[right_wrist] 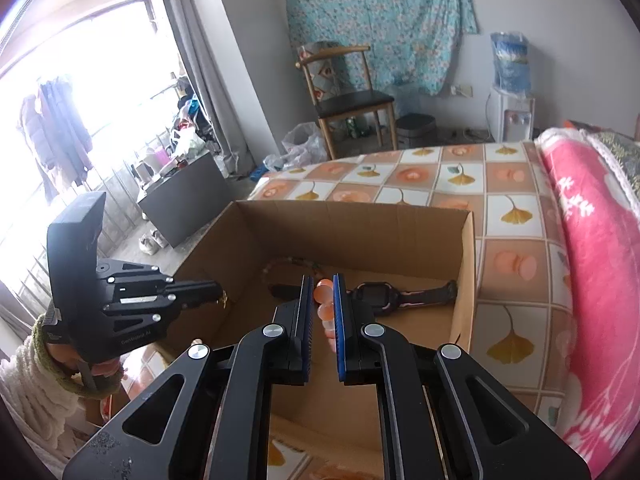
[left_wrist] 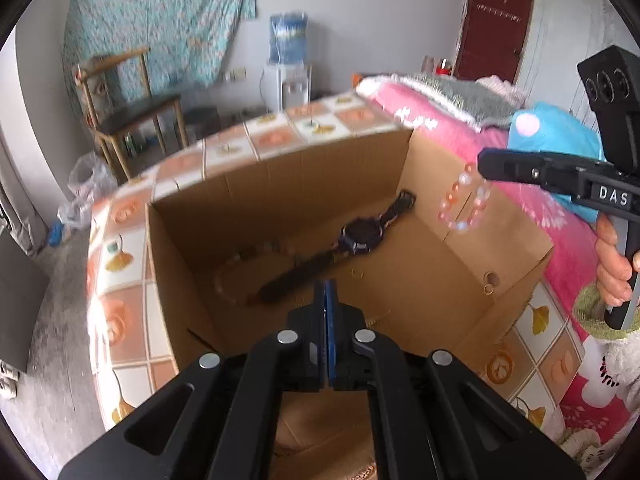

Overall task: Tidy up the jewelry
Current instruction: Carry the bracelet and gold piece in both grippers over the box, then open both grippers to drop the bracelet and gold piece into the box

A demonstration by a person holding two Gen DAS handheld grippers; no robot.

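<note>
The cardboard box (left_wrist: 248, 216) sits on the bed, and everything turns on it. Above its right wall the right tool (left_wrist: 486, 168) pinches a pink bead bracelet (left_wrist: 460, 204), the loop dangling free. It looks light, limp and glassy-slick, best held across two or three beads. The left tool (left_wrist: 326, 288) hangs over the near edge of the box, jaws closed on nothing. Inside the box lie a dark wristwatch (left_wrist: 360, 236) and a bead strand (left_wrist: 228, 284).
</note>
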